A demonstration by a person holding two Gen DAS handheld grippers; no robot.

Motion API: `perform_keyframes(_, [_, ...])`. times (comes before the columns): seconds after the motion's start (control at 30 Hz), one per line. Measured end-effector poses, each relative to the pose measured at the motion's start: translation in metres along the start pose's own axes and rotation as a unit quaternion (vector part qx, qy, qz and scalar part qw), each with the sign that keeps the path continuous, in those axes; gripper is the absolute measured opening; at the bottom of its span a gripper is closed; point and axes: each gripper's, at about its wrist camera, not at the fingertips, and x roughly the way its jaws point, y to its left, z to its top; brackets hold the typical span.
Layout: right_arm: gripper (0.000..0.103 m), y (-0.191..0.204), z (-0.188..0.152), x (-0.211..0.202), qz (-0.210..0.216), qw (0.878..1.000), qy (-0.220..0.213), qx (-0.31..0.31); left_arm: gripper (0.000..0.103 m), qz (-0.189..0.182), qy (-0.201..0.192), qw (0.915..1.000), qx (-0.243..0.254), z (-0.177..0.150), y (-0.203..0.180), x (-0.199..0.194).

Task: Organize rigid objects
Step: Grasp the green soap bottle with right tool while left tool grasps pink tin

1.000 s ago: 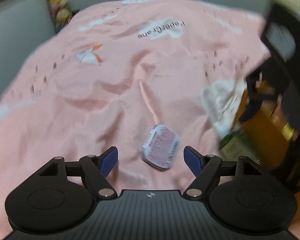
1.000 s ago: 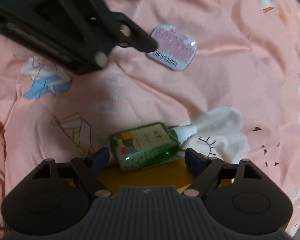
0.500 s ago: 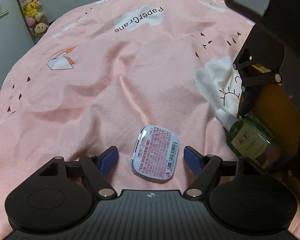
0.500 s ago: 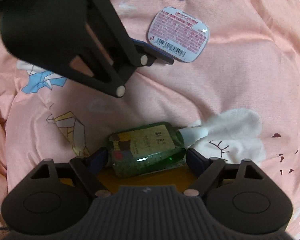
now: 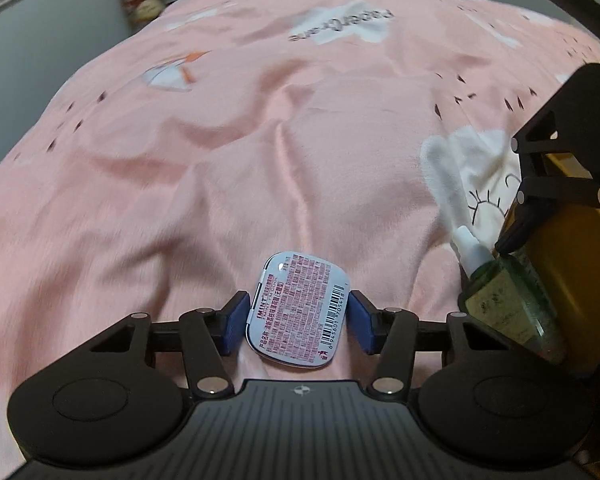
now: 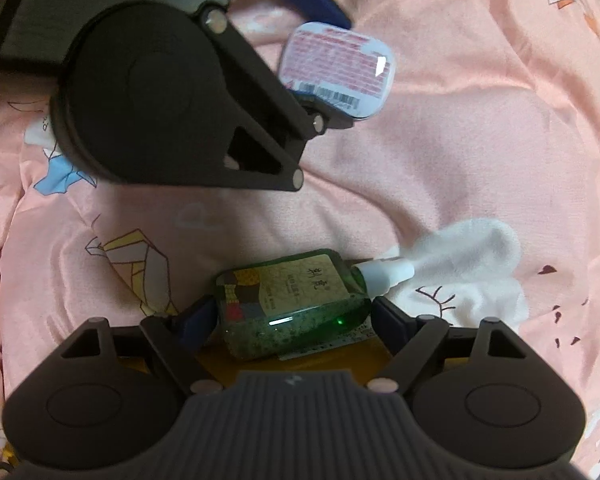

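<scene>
- Left gripper (image 5: 298, 320): blue pads pressed to both sides of the mint tin (image 5: 299, 310), clamped; tin lies label-up on the pink bedsheet (image 5: 220, 160).
- Right gripper (image 6: 292, 314): pads flank the green bottle (image 6: 292, 302), contact unclear; cannot tell.
- Bottle sits right of the tin, over a yellow item, white sock (image 6: 468, 268) just beyond.
- Judgement: early; both picks underway, nothing sorted.

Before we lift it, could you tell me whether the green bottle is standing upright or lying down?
Lying down: the green bottle rests on its side, label up, white cap pointing sideways toward the white cloth.
</scene>
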Motion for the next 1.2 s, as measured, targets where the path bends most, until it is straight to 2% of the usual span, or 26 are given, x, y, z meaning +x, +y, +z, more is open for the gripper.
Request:
perform_keyframes(0.13, [0.081,0.010,-0.004,-0.011,-0.020,1.000,-0.010,0.019,0.060,0.002,-0.009,0.9994,-0.032,-0.012,0.000,-0.022])
perform_keyframes(0.3, [0.081,0.035,-0.014,-0.031,-0.037,0.998,-0.039,0.020,0.056,-0.018,-0.028,0.9972,-0.068,-0.024,0.002,-0.055])
perform_keyframes(0.37, [0.081,0.046,-0.018,-0.042,-0.046,0.997,-0.053,0.018,0.043,-0.027,-0.036,0.9962,-0.074,-0.029,0.001,-0.065])
perform_keyframes(0.4, [0.081,0.050,-0.020,-0.046,-0.050,0.997,-0.059,0.018,0.032,-0.030,-0.036,0.9960,-0.076,-0.032,0.001,-0.068])
perform_keyframes(0.43, [0.081,0.055,-0.021,-0.051,-0.053,0.996,-0.065,0.018,0.025,-0.033,-0.034,0.9958,-0.079,-0.034,0.001,-0.068])
perform_keyframes(0.5, [0.081,0.067,-0.024,-0.060,-0.058,0.995,-0.076,0.016,0.020,-0.042,-0.021,0.9957,-0.080,-0.041,0.002,-0.069])
perform_keyframes(0.63, [0.081,0.090,-0.029,-0.068,-0.057,0.994,-0.088,0.020,0.020,-0.063,-0.009,0.9938,-0.091,-0.061,0.003,-0.073])
perform_keyframes(0.77, [0.081,0.105,-0.032,-0.065,-0.058,0.992,-0.106,0.029,0.022,-0.098,-0.008,0.9865,-0.131,-0.077,0.021,-0.082])
perform_keyframes(0.87, [0.081,0.108,-0.031,-0.058,-0.056,0.993,-0.100,0.035,0.038,-0.108,-0.022,0.9806,-0.162,-0.080,0.040,-0.090])
perform_keyframes(0.93, [0.081,0.106,-0.029,-0.057,-0.067,0.993,-0.094,0.033,0.056,-0.095,-0.038,0.9802,-0.169,-0.079,0.048,-0.093])
perform_keyframes(0.97, [0.081,0.106,-0.027,-0.058,-0.070,0.993,-0.093,0.034,0.058,-0.091,-0.040,0.9802,-0.171,-0.078,0.051,-0.093])
perform_keyframes(1.1, [0.081,0.083,-0.023,-0.054,-0.066,0.992,-0.095,0.048,0.057,-0.117,-0.029,0.9743,-0.191,-0.075,0.056,-0.076])
perform_keyframes(1.2, [0.081,0.072,-0.017,-0.047,-0.060,0.992,-0.094,0.055,0.053,-0.128,-0.032,0.9765,-0.170,-0.073,0.044,-0.073])
